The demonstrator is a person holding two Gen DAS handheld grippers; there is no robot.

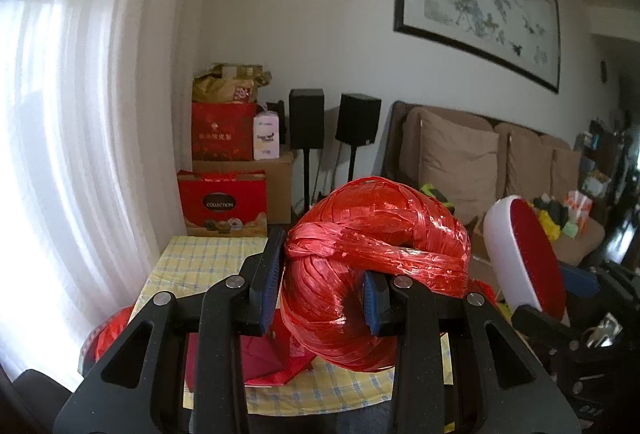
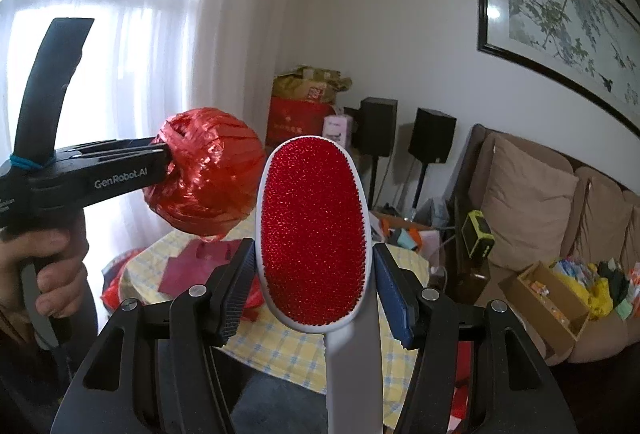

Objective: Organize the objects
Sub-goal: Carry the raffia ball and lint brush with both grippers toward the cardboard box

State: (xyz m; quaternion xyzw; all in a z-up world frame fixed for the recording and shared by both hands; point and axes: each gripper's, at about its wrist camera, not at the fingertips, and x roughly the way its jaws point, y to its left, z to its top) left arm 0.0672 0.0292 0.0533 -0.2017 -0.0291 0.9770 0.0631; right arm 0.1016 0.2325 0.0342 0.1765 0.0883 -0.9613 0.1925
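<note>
A ball of red plastic twine (image 1: 372, 270) fills the middle of the left wrist view, and my left gripper (image 1: 322, 294) is shut on it, its blue pads pressed into the ball's sides. From the right wrist view the same twine ball (image 2: 208, 170) hangs at the left, held in the air above the table. My right gripper (image 2: 316, 294) is shut on a white lint brush with a red pile face (image 2: 314, 234), which stands upright between the jaws. That lint brush (image 1: 528, 254) also shows at the right of the left wrist view.
Below both grippers is a small table with a yellow checked cloth (image 2: 280, 350) bearing red paper (image 2: 188, 266). Red gift boxes (image 1: 224, 202), two black speakers (image 1: 356, 118), a brown sofa (image 1: 460, 154) with cushions and clutter, and a curtained window (image 1: 60, 114) surround it. A hand (image 2: 44, 274) holds the left gripper.
</note>
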